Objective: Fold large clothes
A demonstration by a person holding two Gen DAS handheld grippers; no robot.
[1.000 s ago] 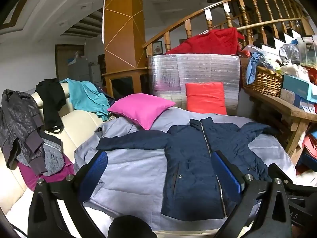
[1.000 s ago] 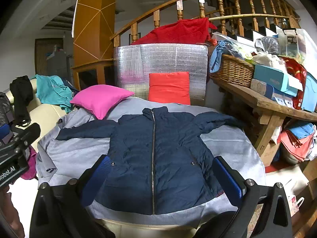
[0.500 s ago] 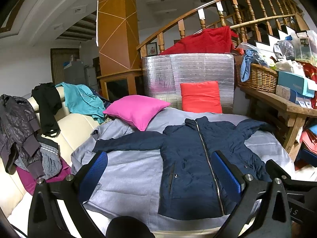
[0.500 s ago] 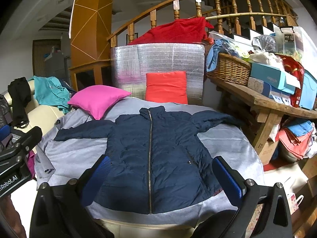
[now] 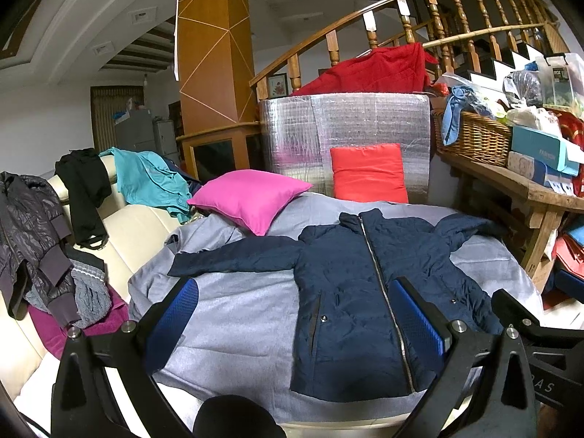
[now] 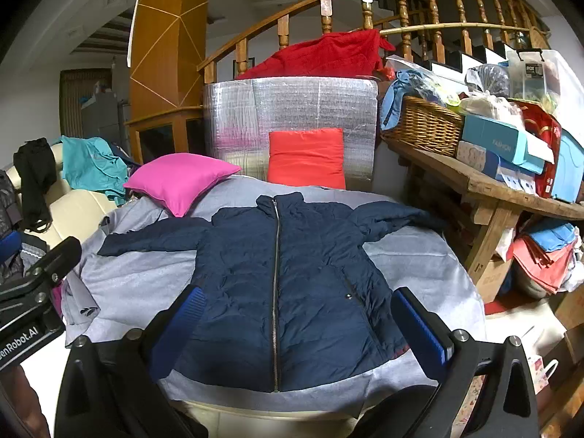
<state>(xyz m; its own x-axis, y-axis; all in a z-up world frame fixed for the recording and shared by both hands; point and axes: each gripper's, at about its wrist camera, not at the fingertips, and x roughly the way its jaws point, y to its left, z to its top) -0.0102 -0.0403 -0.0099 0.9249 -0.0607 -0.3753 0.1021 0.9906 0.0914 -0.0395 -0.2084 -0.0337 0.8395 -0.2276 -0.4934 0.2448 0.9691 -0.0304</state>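
Observation:
A navy padded jacket [image 5: 350, 284] lies flat and zipped, front up, on a grey sheet [image 5: 233, 314], sleeves spread to both sides. It also shows in the right wrist view [image 6: 277, 284] on the grey sheet [image 6: 138, 277]. My left gripper [image 5: 292, 303] is open and empty, above the near edge, left of the jacket's middle. My right gripper [image 6: 295, 314] is open and empty, above the jacket's hem. The left gripper's body shows at the left of the right wrist view [image 6: 33, 292].
A pink pillow [image 5: 252, 204] and a red pillow [image 5: 368, 171] lie at the far edge. Clothes [image 5: 36, 230] hang over a cream sofa [image 5: 124, 230] on the left. A wooden bench [image 6: 485, 197] with a wicker basket [image 6: 419, 127] and boxes stands right.
Both cameras have shifted slightly, and the jacket now sits a little farther left in each view. Both grippers stay open. The jacket has not moved.

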